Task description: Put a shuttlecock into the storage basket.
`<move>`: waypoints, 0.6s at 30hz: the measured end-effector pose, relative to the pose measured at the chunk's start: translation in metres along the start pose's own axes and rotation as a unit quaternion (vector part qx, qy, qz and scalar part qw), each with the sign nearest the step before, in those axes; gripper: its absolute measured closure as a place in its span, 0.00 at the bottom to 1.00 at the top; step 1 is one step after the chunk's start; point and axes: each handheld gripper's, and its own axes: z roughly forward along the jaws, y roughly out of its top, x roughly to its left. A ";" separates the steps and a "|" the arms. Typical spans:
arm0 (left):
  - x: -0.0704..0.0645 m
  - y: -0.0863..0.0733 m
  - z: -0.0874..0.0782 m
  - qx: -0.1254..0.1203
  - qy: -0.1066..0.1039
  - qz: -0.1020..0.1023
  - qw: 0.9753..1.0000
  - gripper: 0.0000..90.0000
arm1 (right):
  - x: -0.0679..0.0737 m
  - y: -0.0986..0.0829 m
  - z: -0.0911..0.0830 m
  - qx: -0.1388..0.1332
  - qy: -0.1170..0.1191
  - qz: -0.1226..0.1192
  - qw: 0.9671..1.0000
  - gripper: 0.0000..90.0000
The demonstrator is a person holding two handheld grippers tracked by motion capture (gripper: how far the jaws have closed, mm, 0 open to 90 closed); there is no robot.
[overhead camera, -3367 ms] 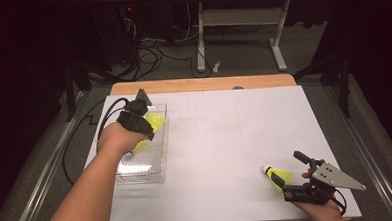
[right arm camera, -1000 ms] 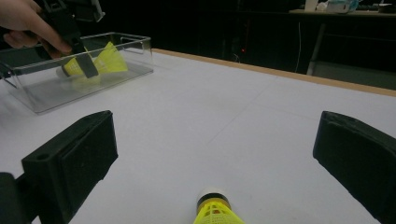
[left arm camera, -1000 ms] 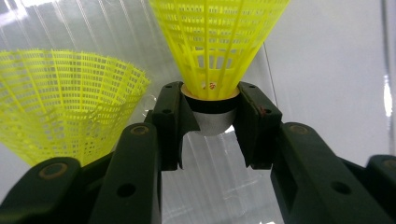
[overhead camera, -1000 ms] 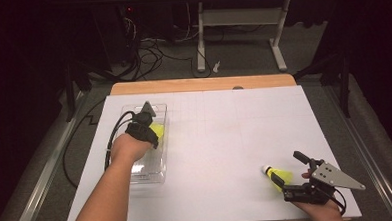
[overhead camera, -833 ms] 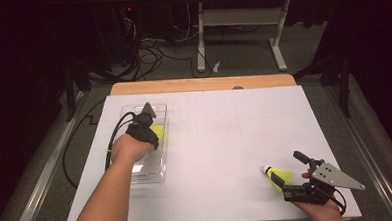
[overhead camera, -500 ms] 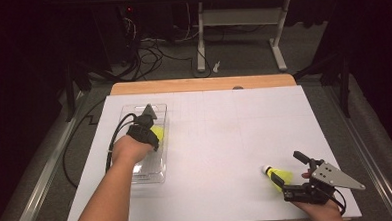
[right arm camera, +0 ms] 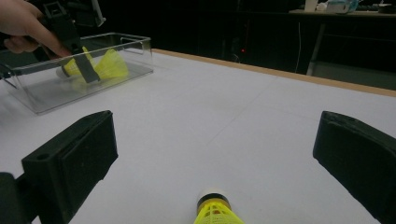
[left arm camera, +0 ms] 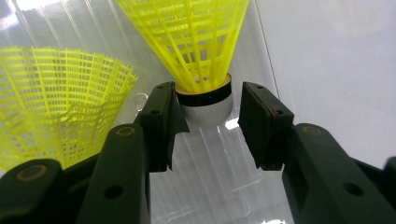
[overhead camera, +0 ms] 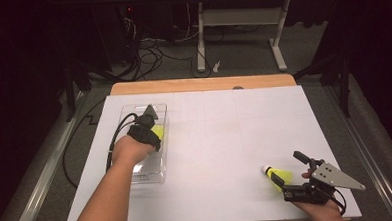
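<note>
Left gripper view: second shuttlecock (in bin)

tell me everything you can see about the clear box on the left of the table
The clear box is a long, shallow, open-topped bin of see-through plastic with rounded corners and a small lip handle at one end. It sits flat on the white table near its left edge, long side running away from the person. Two yellow mesh-skirted shuttlecocks lie inside: one to the side, another with a white cork and black band between the left claw, whose jaws stand open around the cork inside the box.
</note>
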 end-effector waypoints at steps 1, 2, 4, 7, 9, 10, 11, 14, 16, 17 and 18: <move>0.000 -0.001 -0.001 -0.003 -0.002 -0.002 1.000 0.62 | 0.000 0.000 0.000 0.000 0.000 0.000 1.000 0.00; 0.000 -0.001 -0.002 -0.003 -0.003 -0.001 1.000 0.61 | 0.000 0.000 0.000 0.000 0.000 0.000 1.000 0.00; -0.001 -0.002 -0.005 -0.001 -0.007 0.001 1.000 0.59 | 0.000 0.000 0.000 0.000 0.000 -0.001 1.000 0.00; -0.002 -0.005 -0.009 -0.002 -0.007 0.004 1.000 0.58 | 0.000 -0.001 0.001 0.002 0.000 0.000 1.000 0.00; -0.003 -0.007 -0.012 0.003 -0.008 0.007 1.000 0.56 | 0.000 0.000 0.001 0.002 0.001 -0.001 1.000 0.00; -0.003 -0.007 -0.013 0.002 -0.007 0.006 1.000 0.55 | 0.000 0.000 0.001 0.002 0.001 -0.001 1.000 0.00; -0.003 -0.008 -0.016 0.001 -0.008 0.004 1.000 0.55 | 0.000 0.000 0.001 0.002 0.001 -0.001 1.000 0.00; -0.001 -0.011 -0.022 0.003 -0.014 0.000 1.000 0.53 | 0.001 0.000 0.001 0.002 0.001 -0.001 1.000 0.00; 0.000 -0.014 -0.025 0.009 -0.014 0.000 1.000 0.53 | 0.001 0.000 0.001 0.002 0.001 -0.001 1.000 0.00; 0.001 -0.015 -0.027 0.009 -0.015 0.000 1.000 0.52 | 0.001 0.000 0.001 0.003 0.001 -0.001 1.000 0.00; 0.001 -0.017 -0.029 0.008 -0.016 0.000 1.000 0.51 | 0.001 -0.001 0.001 0.003 0.001 -0.001 1.000 0.00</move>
